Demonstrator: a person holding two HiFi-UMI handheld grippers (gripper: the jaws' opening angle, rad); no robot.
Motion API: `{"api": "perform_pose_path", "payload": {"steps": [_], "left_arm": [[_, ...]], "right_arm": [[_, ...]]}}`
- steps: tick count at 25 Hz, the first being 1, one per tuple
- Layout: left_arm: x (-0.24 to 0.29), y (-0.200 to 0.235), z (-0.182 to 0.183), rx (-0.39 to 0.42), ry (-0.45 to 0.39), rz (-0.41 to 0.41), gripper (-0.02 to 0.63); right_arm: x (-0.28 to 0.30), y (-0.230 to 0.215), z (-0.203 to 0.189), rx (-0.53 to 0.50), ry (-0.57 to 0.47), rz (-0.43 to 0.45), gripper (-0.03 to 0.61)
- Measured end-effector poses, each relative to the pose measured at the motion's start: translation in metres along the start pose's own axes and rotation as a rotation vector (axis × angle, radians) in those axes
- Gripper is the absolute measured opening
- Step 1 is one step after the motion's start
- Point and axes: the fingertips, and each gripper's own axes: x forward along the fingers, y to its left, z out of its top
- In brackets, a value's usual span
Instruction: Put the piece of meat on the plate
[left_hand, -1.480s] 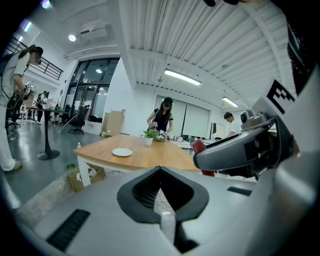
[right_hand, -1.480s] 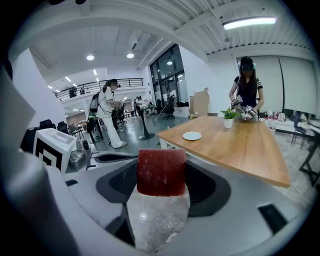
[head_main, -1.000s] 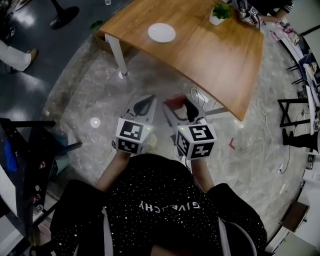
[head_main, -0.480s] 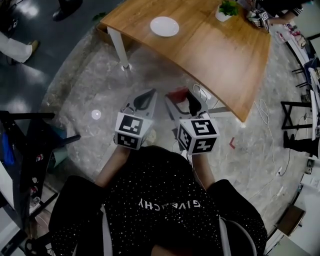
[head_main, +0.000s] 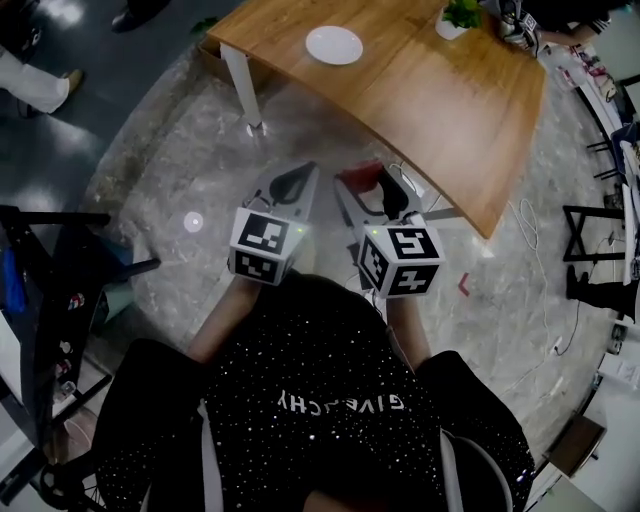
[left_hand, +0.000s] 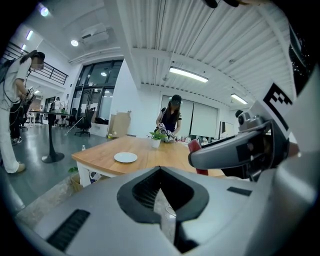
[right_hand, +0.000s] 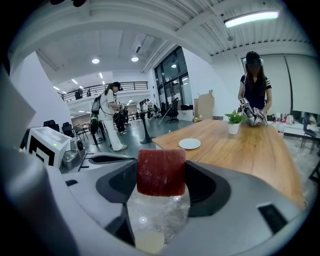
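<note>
A dark red block of meat (right_hand: 161, 171) sits clamped between the jaws of my right gripper (head_main: 361, 181), held over the floor short of the table; its red edge (head_main: 358, 177) shows in the head view and its tip (left_hand: 194, 145) in the left gripper view. The white plate (head_main: 334, 44) rests near the left end of the wooden table (head_main: 440, 110); the same plate (right_hand: 189, 143) lies ahead of the right gripper and the plate (left_hand: 125, 157) ahead of the left one. My left gripper (head_main: 290, 178) hangs beside the right one, jaws closed on nothing.
A potted plant (head_main: 459, 17) stands at the table's far end, where a person (right_hand: 254, 90) works. Another person (right_hand: 111, 114) stands on the left. White table legs (head_main: 242, 88), floor cables (head_main: 535, 262), black chairs (head_main: 592, 240) at the right and a dark rack (head_main: 50, 300) at the left surround me.
Both grippers have risen slightly and come nearer the table, the meat still clamped in the right one. The view has shifted toward the table.
</note>
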Motion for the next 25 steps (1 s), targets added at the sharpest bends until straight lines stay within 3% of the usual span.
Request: {"api": "perform_pose_path", "payload": {"steps": [12,25], "left_arm": [[-0.002,0.004,-0.004,-0.037,0.005,0.013,0.008],[0.046,0.015,0.004,-0.049,0.036,-0.023,0.008]], "right_arm": [[-0.002,-0.002,-0.002,0.005,0.001,0.001,0.296],[0.018,-0.037,0.011,0.023,0.009,-0.033,0.296]]}}
